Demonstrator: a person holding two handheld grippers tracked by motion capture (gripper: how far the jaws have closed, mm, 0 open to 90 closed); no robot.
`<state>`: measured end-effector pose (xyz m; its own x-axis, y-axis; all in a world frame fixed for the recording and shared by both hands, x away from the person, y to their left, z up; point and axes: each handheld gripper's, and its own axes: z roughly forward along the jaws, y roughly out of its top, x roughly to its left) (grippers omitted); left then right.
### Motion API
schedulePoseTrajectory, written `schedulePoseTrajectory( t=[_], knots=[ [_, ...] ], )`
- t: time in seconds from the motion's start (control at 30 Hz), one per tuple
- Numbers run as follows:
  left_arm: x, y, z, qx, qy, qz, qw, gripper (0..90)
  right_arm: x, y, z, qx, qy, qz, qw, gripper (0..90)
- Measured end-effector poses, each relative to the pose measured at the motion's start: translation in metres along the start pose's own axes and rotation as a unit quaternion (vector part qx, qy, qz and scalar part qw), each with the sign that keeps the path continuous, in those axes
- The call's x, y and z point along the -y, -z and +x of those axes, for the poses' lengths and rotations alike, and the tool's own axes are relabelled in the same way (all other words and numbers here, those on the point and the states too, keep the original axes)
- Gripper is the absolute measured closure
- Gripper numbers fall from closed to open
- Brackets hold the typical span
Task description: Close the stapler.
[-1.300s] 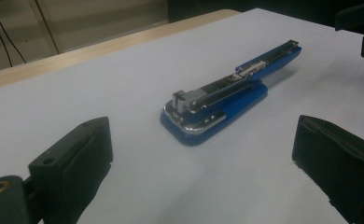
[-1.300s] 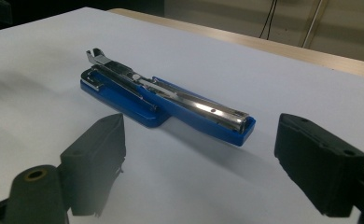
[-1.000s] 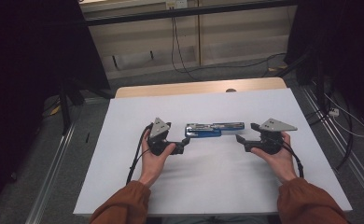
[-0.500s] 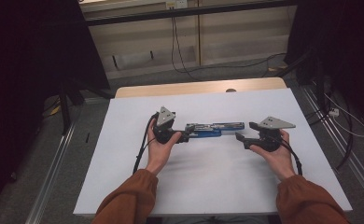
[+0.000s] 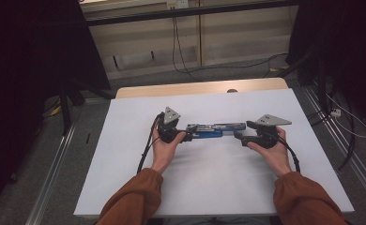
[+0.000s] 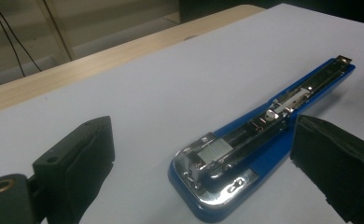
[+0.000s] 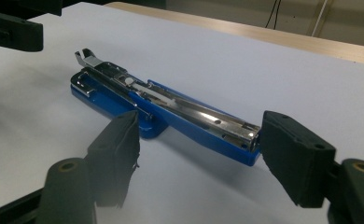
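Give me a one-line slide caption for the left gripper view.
Left gripper, jaws open, straddles the chrome end of an opened blue stapler lying on the white table.

Worktop (image 5: 125, 154): white sheet over a pale wooden top; a strip of bare wood (image 5: 200, 88) shows along the far edge, with a small dark round mark (image 5: 232, 91) in it.

Floor (image 5: 78, 140): grey, dim. Metal rails (image 5: 54, 173) run along it on the left of the worktop, and another rail (image 5: 326, 126) on the right.

Far wall: beige panels (image 5: 228, 37) with a dark horizontal bar (image 5: 195, 11) across them. Black cables (image 5: 176, 42) hang down the panels and trail over the floor.

Both sides: large black masses, left (image 5: 26, 70) and right (image 5: 345, 42), detail too dark to tell. Thin cables (image 5: 345, 122) lie on the floor at right.

Light: low, falling mostly on the worktop.
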<state>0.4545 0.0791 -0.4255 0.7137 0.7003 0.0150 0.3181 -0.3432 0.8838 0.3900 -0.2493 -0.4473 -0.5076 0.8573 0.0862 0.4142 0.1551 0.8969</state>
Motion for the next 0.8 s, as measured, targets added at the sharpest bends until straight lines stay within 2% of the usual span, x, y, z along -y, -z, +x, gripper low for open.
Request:
schedulePoseTrajectory(
  t=[0.23,0.37,0.43,0.47,0.53,0.6,0.7,0.8],
  knots=[
    [0.0049,-0.0024,-0.0014,0.013,0.013,0.003,0.9998,5.8,0.0010,0.0014,-0.0026,0.000,-0.001,0.003,1.0000,46.3],
    [0.0054,-0.0040,-0.0036,0.007,0.005,0.003,1.0000,5.8,0.0019,0.0007,-0.0035,0.002,-0.002,0.010,0.9999,57.1],
    [0.0052,-0.0054,-0.0050,0.000,0.004,0.002,1.0000,5.8,0.0020,0.0012,-0.0037,-0.002,0.004,0.013,0.9999,68.2],
    [0.0053,-0.0058,-0.0053,0.002,0.001,0.001,1.0000,6.0,0.0018,0.0017,-0.0035,-0.001,0.002,0.012,0.9999,70.2],
    [0.0050,-0.0060,-0.0061,0.002,0.000,-0.002,1.0000,6.5,0.0018,0.0018,-0.0036,-0.002,0.002,0.016,0.9999,80.2],
    [0.0043,-0.0059,-0.0064,0.004,0.006,-0.006,1.0000,6.4,0.0024,0.0028,-0.0032,0.012,0.010,0.020,0.9997,89.7],
    [0.0042,-0.0058,-0.0062,0.013,0.014,-0.007,0.9998,7.9,0.0020,0.0037,-0.0057,0.016,0.012,0.021,0.9996,90.0],
    [0.0045,-0.0060,-0.0066,0.012,0.016,-0.004,0.9998,15.9,0.0035,0.0035,-0.0084,0.019,0.010,0.030,0.9993,90.0]
  ],
)
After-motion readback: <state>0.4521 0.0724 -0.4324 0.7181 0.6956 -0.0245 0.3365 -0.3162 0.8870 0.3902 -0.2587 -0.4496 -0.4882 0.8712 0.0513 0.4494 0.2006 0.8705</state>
